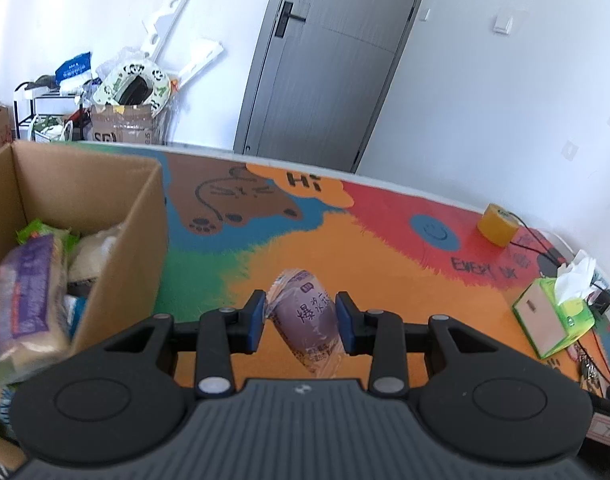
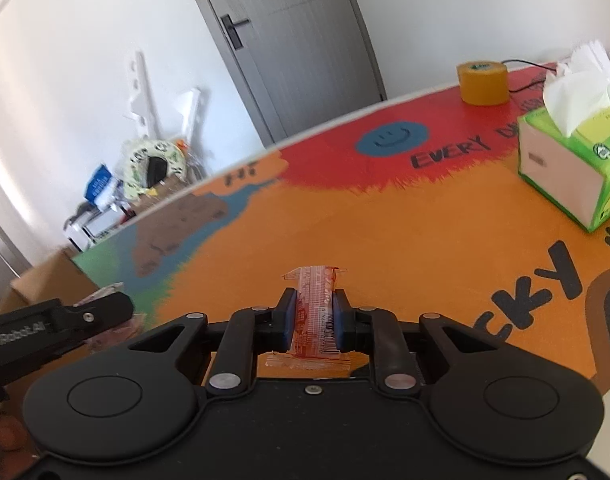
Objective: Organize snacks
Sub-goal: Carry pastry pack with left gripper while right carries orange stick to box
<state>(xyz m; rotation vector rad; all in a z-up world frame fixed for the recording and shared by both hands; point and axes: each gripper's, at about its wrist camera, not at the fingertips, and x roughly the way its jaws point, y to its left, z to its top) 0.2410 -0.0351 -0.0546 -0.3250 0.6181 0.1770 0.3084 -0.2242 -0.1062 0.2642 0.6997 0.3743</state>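
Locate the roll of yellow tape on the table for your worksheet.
In both wrist views the roll of yellow tape stands at the table's far right edge, behind the green tissue box.

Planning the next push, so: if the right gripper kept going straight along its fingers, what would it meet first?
Most likely the bare mat on the table: the right gripper, shut on a red snack packet, points downward at open orange surface. The tissue box sits off to the right; depth is unclear.
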